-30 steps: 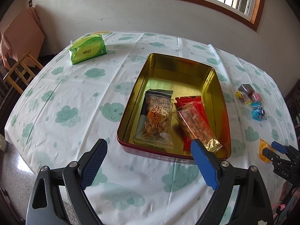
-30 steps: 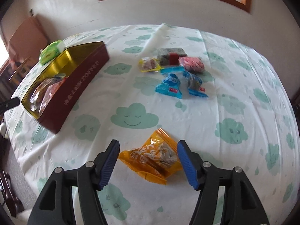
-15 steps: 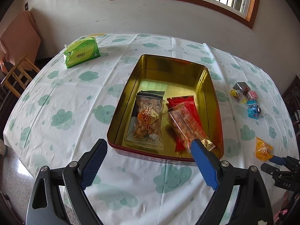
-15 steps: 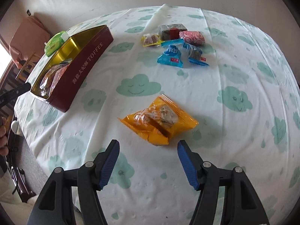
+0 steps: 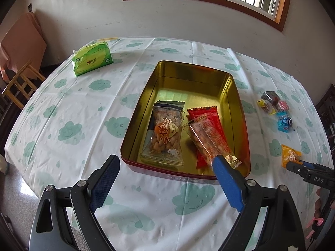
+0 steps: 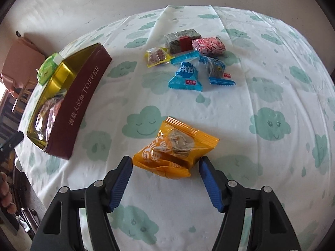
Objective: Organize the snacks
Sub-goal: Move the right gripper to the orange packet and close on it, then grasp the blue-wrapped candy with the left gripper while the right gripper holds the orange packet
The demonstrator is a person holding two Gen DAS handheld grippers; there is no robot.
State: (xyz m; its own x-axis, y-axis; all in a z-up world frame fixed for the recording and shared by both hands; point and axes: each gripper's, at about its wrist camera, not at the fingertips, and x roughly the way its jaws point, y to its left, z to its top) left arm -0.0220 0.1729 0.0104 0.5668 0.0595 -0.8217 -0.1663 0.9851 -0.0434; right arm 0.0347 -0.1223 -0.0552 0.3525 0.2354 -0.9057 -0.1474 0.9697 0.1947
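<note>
Right hand-held gripper [image 6: 165, 163] agape around orange packet [image 6: 174, 149]

Worktop [image 5: 88, 113] w/ white cloth, green cloud print, creased. Near middle: open toffee tin [image 5: 235, 96], gold inside, maroon outside, holding snack pkts. Far left corner: green tissue pack [image 5: 92, 59], well apart from tin. Right of tin, loose snacks lie straight on cloth: orange pkt [image 6: 174, 149] nearest, alone; farther back a cluster, close together or touching – two blue pkts [image 6: 185, 76] side by side, yellow-edged clear pkt [image 6: 157, 56], dark block w/ red band [image 6: 182, 39], pink patterned pkt [image 6: 209, 46] just beside block. Cloth betw. orange pkt & cluster bare. Orange pkt lies well apart from tin.
</note>
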